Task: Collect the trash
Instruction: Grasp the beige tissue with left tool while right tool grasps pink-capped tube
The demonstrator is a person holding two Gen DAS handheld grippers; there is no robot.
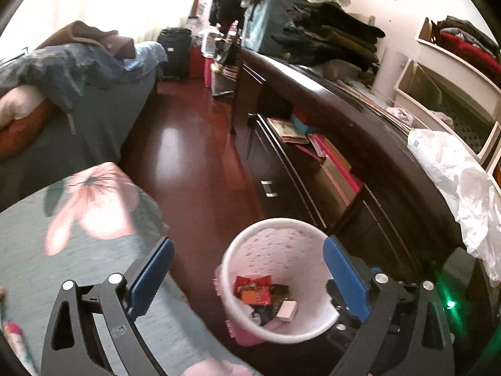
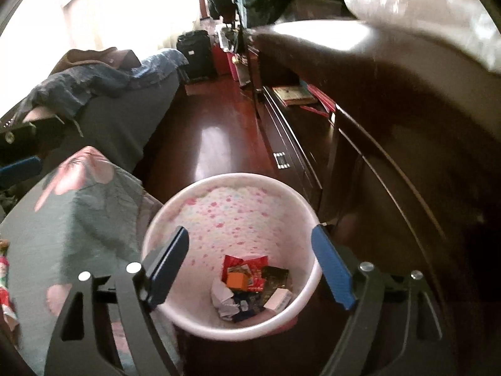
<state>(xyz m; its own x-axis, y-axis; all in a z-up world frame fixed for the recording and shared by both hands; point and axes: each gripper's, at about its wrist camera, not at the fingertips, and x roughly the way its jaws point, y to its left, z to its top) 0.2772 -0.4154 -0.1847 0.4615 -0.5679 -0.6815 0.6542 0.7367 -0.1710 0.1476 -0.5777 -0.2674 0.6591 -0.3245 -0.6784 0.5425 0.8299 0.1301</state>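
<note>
A white and pink trash bin point(image 1: 300, 228) stands on the red wood floor beside the bed. It holds several pieces of trash point(image 1: 263, 294): a red wrapper, an orange box, dark wrappers and a white box. In the right wrist view the bin point(image 2: 175, 206) lies straight below, with the trash point(image 2: 250, 285) at its bottom. My left gripper point(image 1: 247, 282) is open and empty, above the bin's left side. My right gripper point(image 2: 250, 269) is open and empty, directly over the bin's mouth.
A bed with a grey floral cover point(image 1: 78, 206) is at left, with a colourful wrapper point(image 1: 14, 335) at its edge. A dark wooden dresser point(image 1: 313, 94) runs along the right, books on its shelf. A white plastic bag point(image 1: 460, 185) lies on top.
</note>
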